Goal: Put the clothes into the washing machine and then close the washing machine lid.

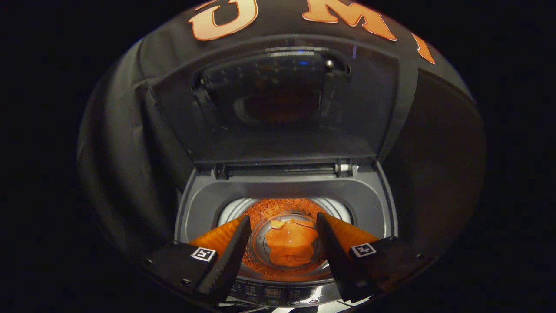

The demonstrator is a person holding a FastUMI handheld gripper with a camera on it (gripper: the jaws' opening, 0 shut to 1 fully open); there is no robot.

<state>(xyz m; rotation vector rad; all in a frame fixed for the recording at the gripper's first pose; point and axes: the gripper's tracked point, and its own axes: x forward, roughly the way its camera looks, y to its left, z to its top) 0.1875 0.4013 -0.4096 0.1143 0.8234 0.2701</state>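
Observation:
I look down into a top-loading washing machine (pixel 373 200) with a grey top. An orange garment (pixel 290 248) lies crumpled at the bottom of the drum (pixel 265 213), seen between my fingers and well below them. My gripper (pixel 284 228) hangs open over the drum mouth, with nothing between its fingers (pixel 230 256). The dark see-through lid (pixel 278 104) stands upright at the back on its hinges (pixel 343 167).
The control panel (pixel 278 293) runs along the machine's front edge, just under my fingers. Black cloth wall (pixel 438 152) closes in behind and on both sides of the machine.

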